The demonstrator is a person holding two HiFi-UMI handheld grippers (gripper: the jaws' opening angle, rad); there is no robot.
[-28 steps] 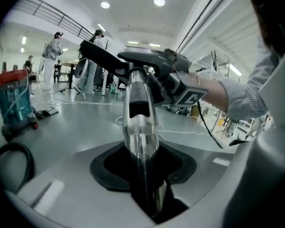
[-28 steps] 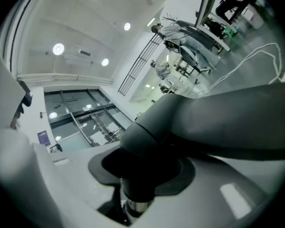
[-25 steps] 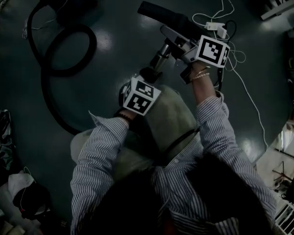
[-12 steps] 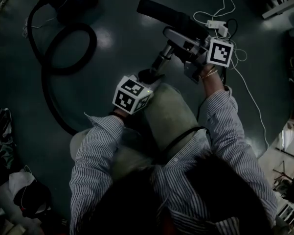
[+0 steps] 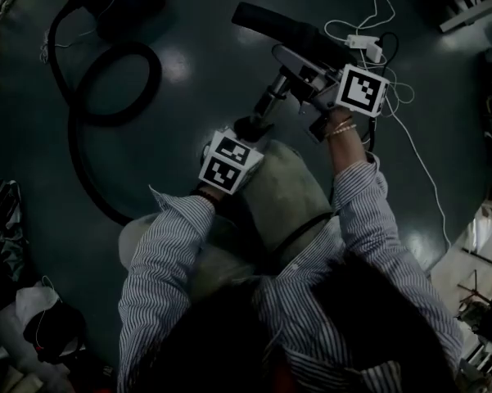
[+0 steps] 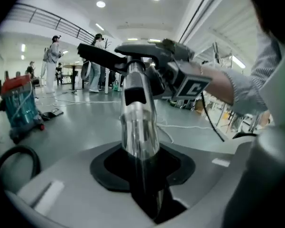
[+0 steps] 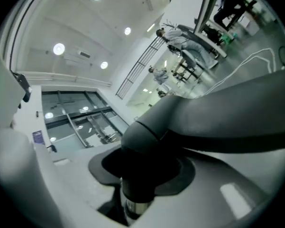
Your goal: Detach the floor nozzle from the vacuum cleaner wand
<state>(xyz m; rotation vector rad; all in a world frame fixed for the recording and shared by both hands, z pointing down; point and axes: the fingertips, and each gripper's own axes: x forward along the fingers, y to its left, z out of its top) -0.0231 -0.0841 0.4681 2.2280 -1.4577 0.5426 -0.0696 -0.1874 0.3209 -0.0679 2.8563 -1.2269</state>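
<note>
Your head view is running dim and underexposed, with ceiling light glinting off the floor (image 5: 177, 65) at far left. Both gripper views are showing bright, bending hard toward dark, rounded edges. Glare is streaking the wand (image 6: 140, 127), the near nozzle (image 7: 151, 122) is blurring, and lamps (image 7: 59, 48) are flaring overhead.

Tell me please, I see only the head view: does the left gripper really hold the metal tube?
Observer: Yes. In its own view the left gripper has just been closing, and its fingers press on the metal tube.
Operator: And the right one?
Observer: The right gripper is shut on the grey neck of the nozzle.
Operator: Is the nozzle off?
Observer: Not yet; a black collar joins it to the tube.
</note>
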